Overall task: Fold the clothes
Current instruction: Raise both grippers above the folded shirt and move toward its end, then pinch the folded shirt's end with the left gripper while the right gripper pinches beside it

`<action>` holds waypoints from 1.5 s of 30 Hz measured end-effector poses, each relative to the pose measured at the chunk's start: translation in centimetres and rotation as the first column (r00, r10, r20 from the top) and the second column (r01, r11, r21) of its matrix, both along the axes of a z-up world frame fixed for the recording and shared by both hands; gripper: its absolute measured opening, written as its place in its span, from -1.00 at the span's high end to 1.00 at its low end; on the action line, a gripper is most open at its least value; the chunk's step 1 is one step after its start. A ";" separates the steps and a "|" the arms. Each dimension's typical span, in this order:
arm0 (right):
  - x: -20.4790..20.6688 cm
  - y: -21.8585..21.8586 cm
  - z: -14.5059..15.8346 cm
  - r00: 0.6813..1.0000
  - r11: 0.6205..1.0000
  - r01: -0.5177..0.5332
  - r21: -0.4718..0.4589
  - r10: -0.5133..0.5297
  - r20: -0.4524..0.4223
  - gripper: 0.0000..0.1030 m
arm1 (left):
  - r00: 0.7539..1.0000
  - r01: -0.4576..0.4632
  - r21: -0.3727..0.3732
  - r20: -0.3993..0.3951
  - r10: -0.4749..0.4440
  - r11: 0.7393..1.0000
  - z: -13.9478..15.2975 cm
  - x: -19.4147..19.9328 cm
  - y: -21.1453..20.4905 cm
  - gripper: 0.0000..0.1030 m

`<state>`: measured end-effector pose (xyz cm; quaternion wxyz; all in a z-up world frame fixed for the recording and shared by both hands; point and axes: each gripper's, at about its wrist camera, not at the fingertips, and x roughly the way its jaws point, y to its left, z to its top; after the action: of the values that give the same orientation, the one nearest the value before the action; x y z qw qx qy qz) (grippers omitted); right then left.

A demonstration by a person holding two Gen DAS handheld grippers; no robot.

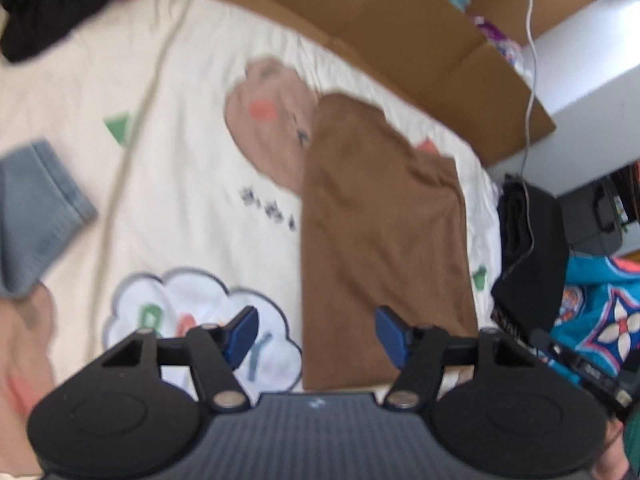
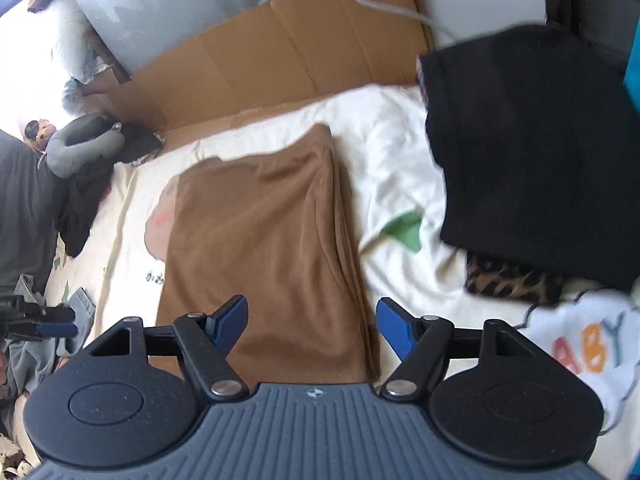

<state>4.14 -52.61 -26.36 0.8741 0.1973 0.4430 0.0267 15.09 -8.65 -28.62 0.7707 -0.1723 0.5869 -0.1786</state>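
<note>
A brown garment (image 1: pixel 384 220) lies folded into a long strip on the cream printed bedsheet (image 1: pixel 180 80). My left gripper (image 1: pixel 316 332) hovers over the strip's near left edge, open, with nothing pinched between its blue pads. In the right wrist view the same brown garment (image 2: pixel 260 248) runs away from me. My right gripper (image 2: pixel 312 324) stands open above its near end, and the cloth's right folded edge lies under the gap. The left gripper (image 2: pixel 40 320) shows at the far left edge of that view.
A stack of folded black clothes (image 2: pixel 532 152) sits to the right on a leopard-print piece (image 2: pixel 512 280). Blue denim (image 1: pixel 36 212) lies at the left and a dark pile (image 1: pixel 60 0) at the top left. Flattened cardboard (image 2: pixel 280 60) and a white cable (image 1: pixel 532 80) border the bed's far side.
</note>
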 end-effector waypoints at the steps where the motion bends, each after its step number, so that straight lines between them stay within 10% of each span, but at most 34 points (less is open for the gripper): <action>1: 0.1 0.6 -0.9 1.000 0.999 -0.025 -0.037 0.025 0.004 -0.41 | 1.000 0.021 -0.012 -0.008 -0.021 1.000 -0.6 -0.2 -0.2 -0.29; 7: 0.2 2.6 -3.5 0.990 0.986 -0.134 -0.104 0.138 0.037 -0.33 | 0.998 0.055 -0.042 -0.020 -0.056 0.998 -3.4 -0.3 -0.5 -0.29; 20: -0.4 0.6 -6.4 0.999 0.998 -0.029 -0.060 0.031 0.022 -0.25 | 0.998 0.057 -0.123 -0.023 -0.060 0.991 -7.9 -1.2 -2.6 -0.27; 29: -1.3 0.3 -8.4 1.000 1.000 -0.010 -0.020 0.010 -0.024 0.21 | 0.990 -0.064 -0.233 -0.136 0.033 0.970 -10.5 -2.8 0.0 0.00; 45: 1.0 0.3 -9.8 0.997 0.998 -0.032 -0.050 0.029 -0.071 0.12 | 0.991 -0.028 -0.331 -0.131 -0.016 0.943 -12.4 -1.5 -1.3 0.07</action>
<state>5.11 -52.30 -36.16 0.8622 0.1691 0.4770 0.0217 13.60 -9.99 -41.05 0.6907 -0.3130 0.5973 -0.2611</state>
